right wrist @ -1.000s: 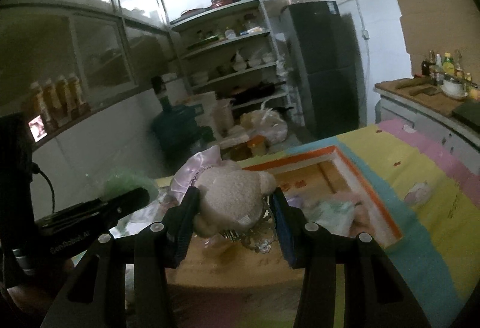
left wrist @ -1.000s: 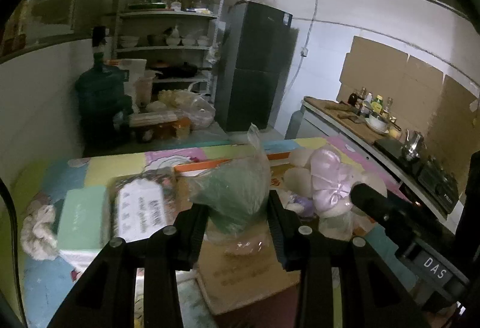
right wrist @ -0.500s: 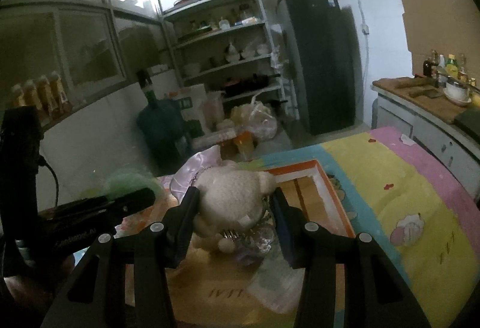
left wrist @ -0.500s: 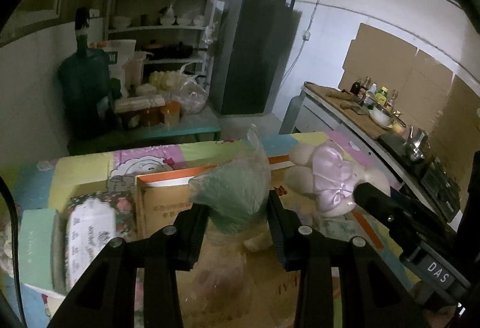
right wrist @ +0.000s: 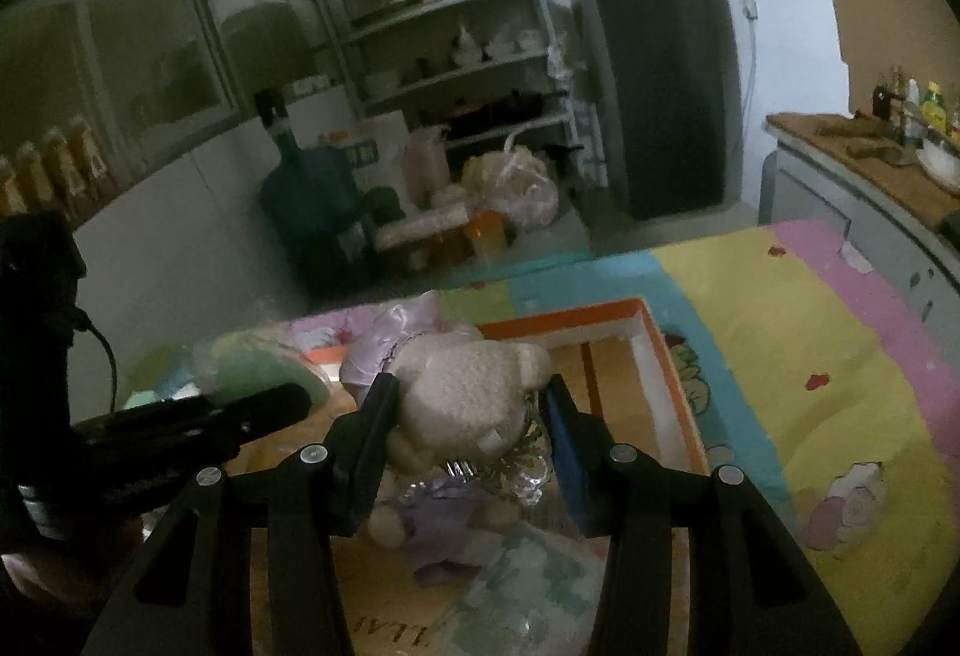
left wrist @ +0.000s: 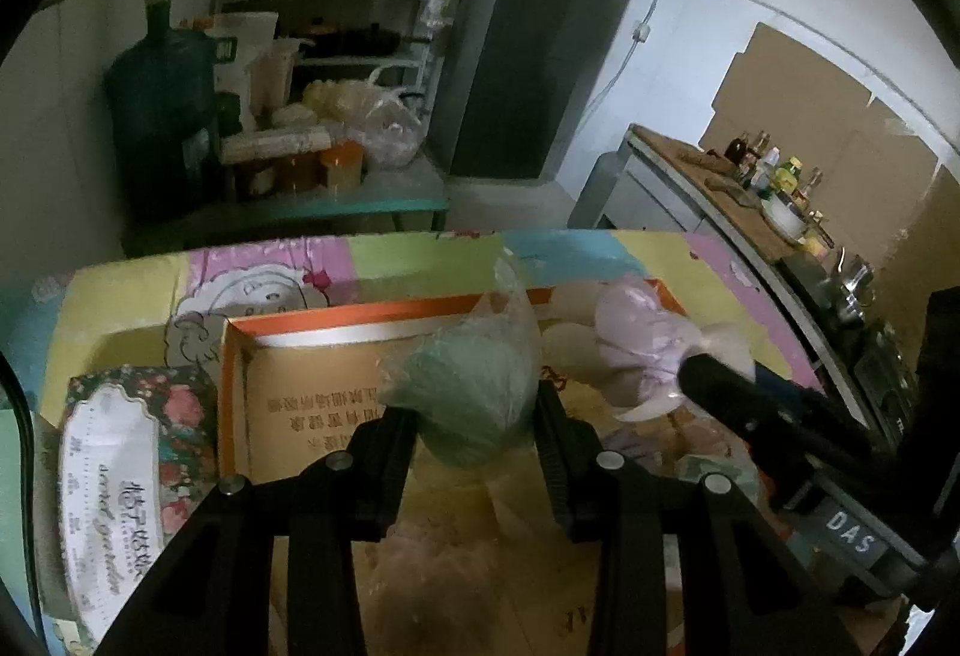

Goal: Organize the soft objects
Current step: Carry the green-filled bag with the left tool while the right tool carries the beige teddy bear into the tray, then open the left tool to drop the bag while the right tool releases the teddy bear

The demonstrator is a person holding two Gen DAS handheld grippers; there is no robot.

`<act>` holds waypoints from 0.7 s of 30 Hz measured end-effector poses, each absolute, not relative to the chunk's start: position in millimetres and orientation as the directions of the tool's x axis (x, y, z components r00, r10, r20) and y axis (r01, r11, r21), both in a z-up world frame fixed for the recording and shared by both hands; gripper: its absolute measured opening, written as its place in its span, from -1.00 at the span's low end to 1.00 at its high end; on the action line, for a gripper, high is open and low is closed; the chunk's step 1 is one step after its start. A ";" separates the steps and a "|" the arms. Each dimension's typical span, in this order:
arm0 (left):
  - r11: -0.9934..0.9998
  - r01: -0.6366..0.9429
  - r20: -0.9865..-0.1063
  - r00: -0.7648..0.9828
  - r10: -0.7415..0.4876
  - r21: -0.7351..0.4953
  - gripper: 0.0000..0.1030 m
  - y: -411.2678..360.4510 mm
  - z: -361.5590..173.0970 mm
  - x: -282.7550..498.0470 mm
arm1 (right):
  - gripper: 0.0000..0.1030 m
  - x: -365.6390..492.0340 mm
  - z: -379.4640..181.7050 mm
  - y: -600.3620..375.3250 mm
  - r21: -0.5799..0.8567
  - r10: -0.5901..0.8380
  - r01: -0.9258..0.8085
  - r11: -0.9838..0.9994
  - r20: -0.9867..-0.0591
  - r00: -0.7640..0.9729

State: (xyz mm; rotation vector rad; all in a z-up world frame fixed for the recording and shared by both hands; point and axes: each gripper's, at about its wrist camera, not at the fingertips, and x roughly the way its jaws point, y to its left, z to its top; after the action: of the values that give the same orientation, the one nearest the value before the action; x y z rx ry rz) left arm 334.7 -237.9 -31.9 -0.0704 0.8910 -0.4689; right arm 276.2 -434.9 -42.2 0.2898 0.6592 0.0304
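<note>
Since a second ago you have carried both loads forward over the cardboard box (left wrist: 288, 404), so its orange rim and printed floor now lie under your grippers, and the floral tissue pack (left wrist: 126, 464) has slid to the left edge of the left wrist view.

Your left gripper (left wrist: 474, 434) has its jaws clamped on the bagged green fluffy thing (left wrist: 468, 392), which is wrapped in clear plastic that peaks above it. It hangs above the box floor, near the middle of the box.

Your right gripper (right wrist: 468, 416) has its jaws pressed against both sides of the plush bear (right wrist: 468, 398), a beige toy in a lilac dress. The bear's legs dangle below the jaws over a crinkled clear wrapper and a pale green packet (right wrist: 522, 584) lying in the box. In the left wrist view the bear (left wrist: 636, 344) sits just to the right of the green bundle, the two loads side by side but not clearly touching.

The box rests on the surface (right wrist: 810, 332), which is covered with a cartoon-print sheet in yellow, pink and blue.
</note>
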 end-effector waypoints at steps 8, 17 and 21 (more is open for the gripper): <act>0.900 0.345 -0.763 0.496 -0.415 -0.266 -0.25 -239.4 -48.2 347.0 | -0.04 292.9 -61.5 -440.6 0.281 0.123 0.082 0.956 -0.640 0.759; 0.904 0.334 -0.788 0.466 -0.403 -0.265 -0.24 -243.1 -60.3 354.4 | -0.03 298.7 -69.2 -443.0 0.278 0.121 0.089 0.956 -0.655 0.746; 0.905 0.329 -0.802 0.445 -0.400 -0.269 -0.24 -244.5 -67.9 357.6 | -0.02 299.3 -70.1 -442.3 0.275 0.118 0.092 0.957 -0.659 0.743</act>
State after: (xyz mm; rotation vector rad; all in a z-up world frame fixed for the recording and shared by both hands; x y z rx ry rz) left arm 357.6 -244.5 -67.9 -0.0775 1.0140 -0.4518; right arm 299.3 -442.3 -70.1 0.3004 0.7367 0.0141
